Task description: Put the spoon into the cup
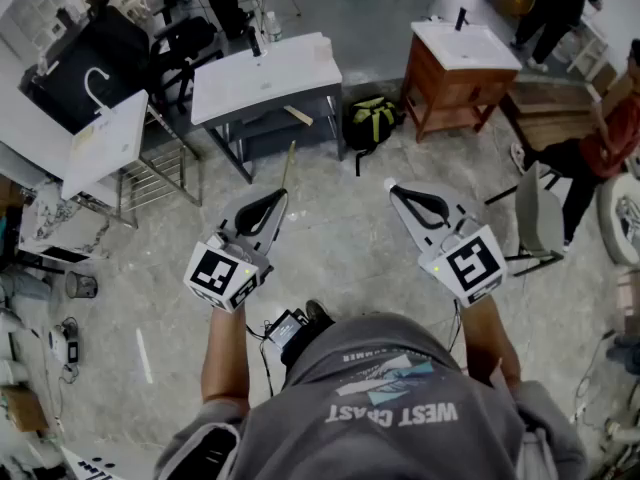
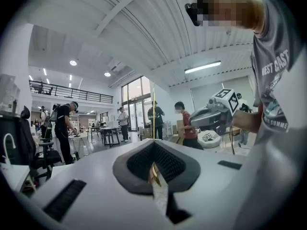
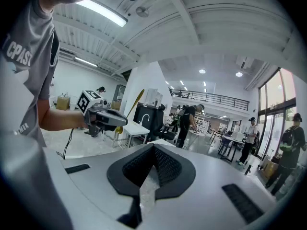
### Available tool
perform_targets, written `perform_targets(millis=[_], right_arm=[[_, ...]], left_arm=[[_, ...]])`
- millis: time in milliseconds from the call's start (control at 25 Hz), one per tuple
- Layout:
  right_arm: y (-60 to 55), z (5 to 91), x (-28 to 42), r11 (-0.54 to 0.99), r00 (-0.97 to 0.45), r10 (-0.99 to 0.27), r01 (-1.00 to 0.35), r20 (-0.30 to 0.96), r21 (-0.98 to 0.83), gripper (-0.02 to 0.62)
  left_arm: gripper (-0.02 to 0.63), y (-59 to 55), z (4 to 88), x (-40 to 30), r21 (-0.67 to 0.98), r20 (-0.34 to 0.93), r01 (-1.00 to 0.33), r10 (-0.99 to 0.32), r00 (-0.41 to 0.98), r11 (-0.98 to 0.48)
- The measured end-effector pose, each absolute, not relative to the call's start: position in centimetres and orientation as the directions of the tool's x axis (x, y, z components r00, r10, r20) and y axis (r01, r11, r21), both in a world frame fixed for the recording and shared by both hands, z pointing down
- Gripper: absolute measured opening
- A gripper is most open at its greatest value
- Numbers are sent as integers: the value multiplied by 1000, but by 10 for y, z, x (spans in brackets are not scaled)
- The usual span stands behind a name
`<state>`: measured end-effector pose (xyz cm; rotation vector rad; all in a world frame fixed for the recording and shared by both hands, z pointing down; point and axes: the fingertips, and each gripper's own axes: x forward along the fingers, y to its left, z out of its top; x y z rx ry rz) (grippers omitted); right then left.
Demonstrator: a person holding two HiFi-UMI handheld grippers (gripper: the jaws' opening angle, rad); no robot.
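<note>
Left gripper (image 1: 279, 198) is clamped on the slim gold spoon (image 1: 288, 166), held upright for carrying — right gripper (image 1: 393, 187) closed, empty — no cup visible.

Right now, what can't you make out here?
Thin gold spoon: clamped stretch hidden inside the shut left gripper, left gripper view; a hairline in the head view.
Cup: appears in no view.
White tabletop: items on it too small to identify, head view.
</note>
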<state>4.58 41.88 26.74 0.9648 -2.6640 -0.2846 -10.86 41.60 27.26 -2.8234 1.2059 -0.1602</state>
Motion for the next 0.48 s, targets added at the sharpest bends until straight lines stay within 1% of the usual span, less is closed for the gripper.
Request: perform_targets(millis=[480], right_arm=[[407,272,53,758,-732,-648,-592,212,273,31]], left_arm=[[0,403,276,-96,-100,73,-708,-715,695,-699]])
